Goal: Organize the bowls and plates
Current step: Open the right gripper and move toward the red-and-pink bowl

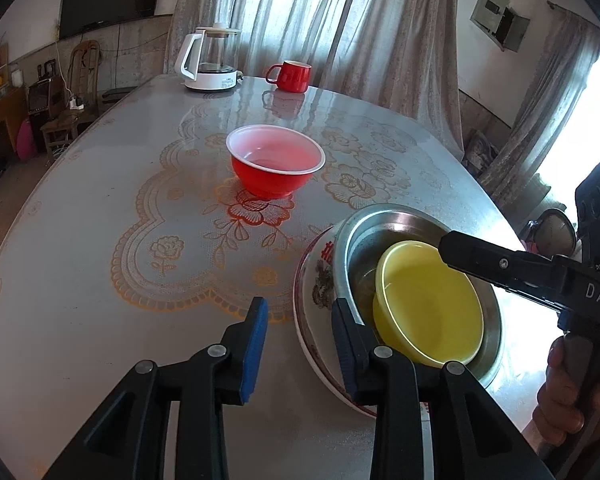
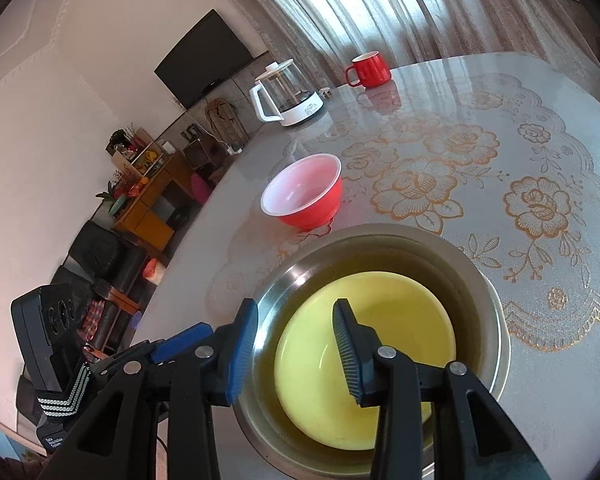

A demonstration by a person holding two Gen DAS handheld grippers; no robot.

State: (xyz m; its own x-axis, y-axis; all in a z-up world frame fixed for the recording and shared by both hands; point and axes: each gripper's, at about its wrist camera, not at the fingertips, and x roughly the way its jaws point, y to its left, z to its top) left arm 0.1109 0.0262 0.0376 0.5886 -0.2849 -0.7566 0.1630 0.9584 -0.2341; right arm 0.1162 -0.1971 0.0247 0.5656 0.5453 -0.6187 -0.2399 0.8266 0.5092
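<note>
A yellow bowl (image 1: 428,304) sits inside a steel bowl (image 1: 400,220), which rests on a white plate with a red rim and flower print (image 1: 320,276), at the table's near right. A red bowl with a white inside (image 1: 275,164) stands alone at mid-table. My left gripper (image 1: 300,344) is open and empty, its right finger by the plate's near-left edge. My right gripper (image 2: 296,356) is open just above the stack; its right finger hangs over the yellow bowl (image 2: 380,352) and its left finger is outside the steel bowl's (image 2: 440,248) rim. The red bowl (image 2: 304,192) lies beyond.
A glass kettle on a white base (image 1: 212,60) and a red mug (image 1: 290,75) stand at the table's far edge. The table (image 1: 100,240) has a glossy floral cover. Curtains hang behind; chairs and cabinets stand off to the left.
</note>
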